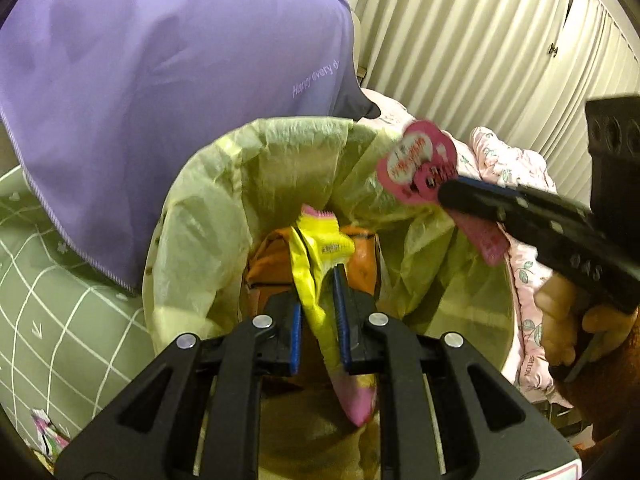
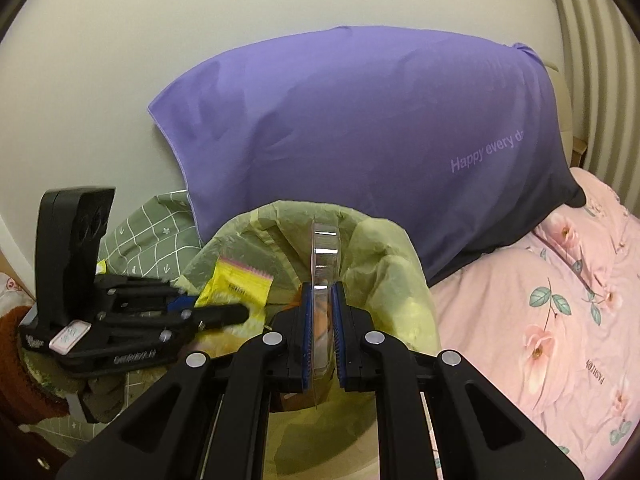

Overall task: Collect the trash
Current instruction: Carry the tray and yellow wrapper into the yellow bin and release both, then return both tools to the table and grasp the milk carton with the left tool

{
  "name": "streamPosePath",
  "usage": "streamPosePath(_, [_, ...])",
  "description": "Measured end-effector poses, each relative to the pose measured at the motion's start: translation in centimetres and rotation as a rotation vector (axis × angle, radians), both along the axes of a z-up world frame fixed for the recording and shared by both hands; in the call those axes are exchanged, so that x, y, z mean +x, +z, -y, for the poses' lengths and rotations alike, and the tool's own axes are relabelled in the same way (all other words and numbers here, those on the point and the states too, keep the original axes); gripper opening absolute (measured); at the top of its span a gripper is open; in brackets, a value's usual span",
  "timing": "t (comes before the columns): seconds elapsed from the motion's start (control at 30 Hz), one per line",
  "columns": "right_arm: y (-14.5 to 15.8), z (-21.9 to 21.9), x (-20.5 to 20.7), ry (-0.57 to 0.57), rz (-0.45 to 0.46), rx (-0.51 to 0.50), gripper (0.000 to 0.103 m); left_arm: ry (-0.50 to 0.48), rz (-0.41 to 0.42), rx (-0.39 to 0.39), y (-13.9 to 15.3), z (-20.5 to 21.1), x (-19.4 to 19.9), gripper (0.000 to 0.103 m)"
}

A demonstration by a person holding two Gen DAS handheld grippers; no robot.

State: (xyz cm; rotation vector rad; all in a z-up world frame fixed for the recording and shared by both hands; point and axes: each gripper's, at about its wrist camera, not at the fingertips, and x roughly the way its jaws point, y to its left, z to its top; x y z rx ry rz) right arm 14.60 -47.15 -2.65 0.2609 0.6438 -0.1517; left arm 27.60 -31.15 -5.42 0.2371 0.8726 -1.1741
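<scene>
Left gripper (image 1: 320, 304) clamps a yellow snack wrapper (image 1: 316, 264), long axis hanging down into the lined bin (image 1: 200, 208). Right gripper (image 2: 320, 312) pinches a pink-backed blister pack (image 1: 416, 164) edge-on over the far rim. Orange carton (image 1: 272, 260) below.

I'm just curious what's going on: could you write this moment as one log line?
left gripper: shut on yellow wrapper | right gripper: shut on pink blister pack | both above lined bin | nothing released
</scene>
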Motion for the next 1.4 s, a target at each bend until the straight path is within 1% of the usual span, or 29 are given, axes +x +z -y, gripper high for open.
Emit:
streamPosePath(0.03, [0.0, 0.0, 0.2, 0.001, -0.002, 0.002, 0.012, -0.001, -0.01, -0.002, 0.0, -0.1, 0.1, 0.017])
streamPosePath(0.1, [-0.4, 0.4, 0.7, -0.01, -0.024, 0.015, 0.014, 0.009, -0.031, -0.019, 0.2, -0.8, 0.2, 0.032])
streamPosePath(0.13, [-0.4, 0.5, 0.8, -0.012, -0.029, 0.02, 0.024, 0.028, -0.032, -0.031, 0.5, -1.3, 0.2, 0.042])
streamPosePath(0.17, [-0.4, 0.6, 0.7, -0.022, -0.028, 0.022, 0.036, 0.056, -0.025, -0.048, 1.0, -2.0, 0.2, 0.045])
streamPosePath(0.23, [-0.2, 0.5, 0.4, -0.026, -0.008, 0.023, 0.038, 0.094, -0.015, -0.072, 1.6, -3.2, 0.2, 0.048])
streamPosePath(0.3, [0.3, 0.2, 0.1, -0.034, -0.004, 0.009, 0.038, 0.141, -0.015, -0.094, 2.4, -4.8, 0.2, 0.054])
streamPosePath(0.37, [0.8, -0.3, -0.2, -0.04, 0.006, -0.005, 0.038, 0.198, -0.013, -0.107, 3.0, -6.5, 0.4, 0.056])
streamPosePath(0.4, [1.2, -0.6, -0.4, -0.037, 0.014, -0.006, 0.038, 0.244, -0.008, -0.114, 3.2, -8.2, 0.4, 0.057])
streamPosePath(0.47, [1.8, -1.3, -0.5, -0.032, 0.027, -0.01, 0.039, 0.294, 0.004, -0.127, 3.7, -9.6, 0.2, 0.059])
streamPosePath(0.5, [2.2, -1.8, -0.6, -0.026, 0.035, -0.016, 0.039, 0.337, 0.019, -0.135, 3.8, -11.5, 0.0, 0.06])
streamPosePath(0.6, [3.3, -3.6, -0.4, 0.0, 0.06, -0.032, 0.039, 0.412, 0.059, -0.133, 3.8, -14.9, -0.3, 0.061])
streamPosePath(0.67, [3.9, -5.1, -0.2, 0.032, 0.084, -0.032, 0.039, 0.466, 0.084, -0.114, 3.4, -17.4, -0.2, 0.061])
streamPosePath(0.7, [4.1, -6.2, 0.1, 0.059, 0.099, -0.029, 0.041, 0.509, 0.096, -0.097, 3.0, -19.4, 0.0, 0.062])
streamPosePath(0.73, [4.2, -6.9, 0.4, 0.077, 0.106, -0.025, 0.048, 0.534, 0.101, -0.09, 2.7, -20.3, 0.2, 0.062])
streamPosePath(0.77, [4.3, -7.9, 0.7, 0.111, 0.115, -0.013, 0.049, 0.579, 0.107, -0.081, 2.4, -22.4, 0.4, 0.062])
streamPosePath(0.87, [4.1, -10.5, 2.0, 0.189, 0.113, 0.007, 0.049, 0.69, 0.106, -0.065, 1.6, -26.2, 1.0, 0.062])
streamPosePath(0.93, [3.9, -11.9, 2.6, 0.235, 0.113, 0.02, 0.049, 0.788, 0.089, -0.066, 0.8, -29.8, 1.3, 0.062])
streamPosePath(0.97, [3.8, -12.6, 3.0, 0.257, 0.112, 0.026, 0.049, 0.823, 0.082, -0.063, 0.4, -30.9, 1.4, 0.062])
streamPosePath(1.0, [3.6, -13.5, 3.3, 0.286, 0.11, 0.029, 0.049, 0.887, 0.068, -0.059, -0.1, -32.9, 1.6, 0.062])
streamPosePath(1.03, [3.5, -14.3, 3.7, 0.312, 0.107, 0.028, 0.049, 0.921, 0.059, -0.059, -0.5, -33.9, 1.7, 0.062])
streamPosePath(1.1, [3.1, -15.8, 4.6, 0.36, 0.099, 0.032, 0.049, 1.032, 0.015, -0.07, -1.6, -37.1, 2.0, 0.062])
streamPosePath(1.13, [2.9, -16.2, 5.0, 0.374, 0.097, 0.035, 0.049, 1.073, -0.007, -0.08, -2.2, -38.3, 2.1, 0.062])
streamPosePath(1.17, [2.8, -16.7, 5.3, 0.387, 0.095, 0.038, 0.049, 1.143, -0.05, -0.1, -3.0, -40.2, 2.3, 0.062])
streamPosePath(1.23, [2.4, -17.8, 6.0, 0.421, 0.088, 0.048, 0.049, 1.245, -0.112, -0.132, -4.2, -42.7, 2.6, 0.064])
streamPosePath(1.27, [2.2, -18.4, 6.4, 0.441, 0.077, 0.053, 0.049, 1.309, -0.142, -0.148, -4.9, -44.4, 2.9, 0.067])
streamPosePath(1.33, [1.7, -19.5, 7.0, 0.468, 0.045, 0.047, 0.049, 1.382, -0.166, -0.153, -5.9, -46.3, 3.6, 0.067])
streamPosePath(1.4, [1.2, -20.1, 7.3, 0.474, 0.027, 0.028, 0.049, 1.411, -0.194, -0.151, -6.7, -47.6, 4.7, 0.069])
